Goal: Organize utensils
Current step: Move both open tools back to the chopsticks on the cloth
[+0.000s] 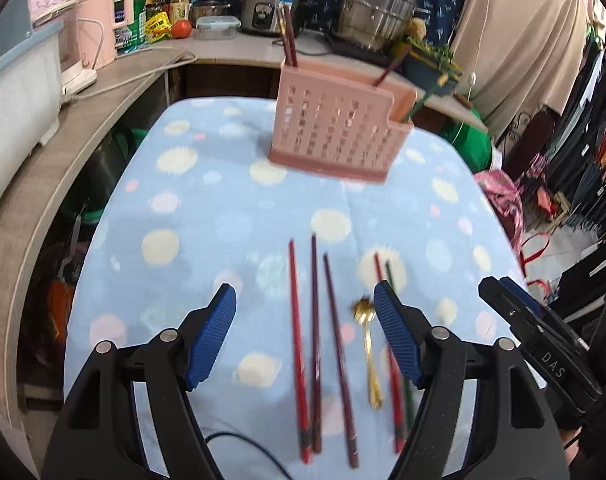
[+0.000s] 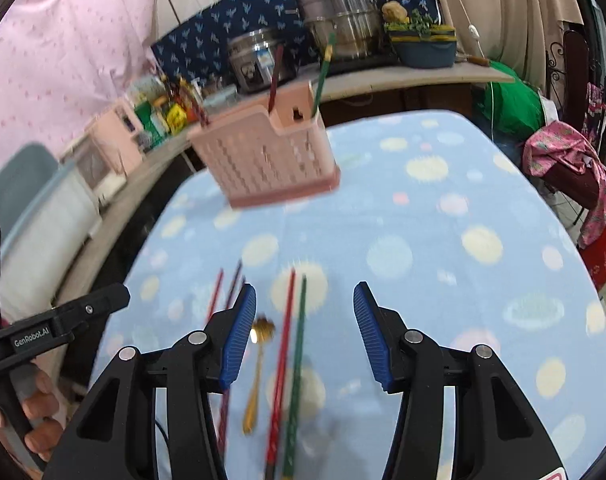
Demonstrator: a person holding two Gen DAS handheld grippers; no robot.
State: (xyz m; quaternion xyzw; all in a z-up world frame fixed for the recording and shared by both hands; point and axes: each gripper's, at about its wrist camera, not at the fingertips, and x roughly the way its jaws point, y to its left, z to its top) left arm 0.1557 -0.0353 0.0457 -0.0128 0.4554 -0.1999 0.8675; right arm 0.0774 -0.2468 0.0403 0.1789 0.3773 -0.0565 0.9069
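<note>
Chopsticks, three dark red lacquered ones (image 1: 315,344) beside a small gold metal spoon (image 1: 369,354), lie loose on the dotted blue cloth (image 1: 207,208) under the left gripper (image 1: 305,336) and right gripper (image 2: 305,334), both spread and empty, probably poised to carry them to the pink slotted plastic holder (image 1: 339,128) beyond.

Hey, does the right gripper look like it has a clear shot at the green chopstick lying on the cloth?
Probably yes. The right gripper stands open and empty, and the green chopstick lies flat between its fingers with nothing on top. A red chopstick lies right beside it and might get pinched too.
</note>
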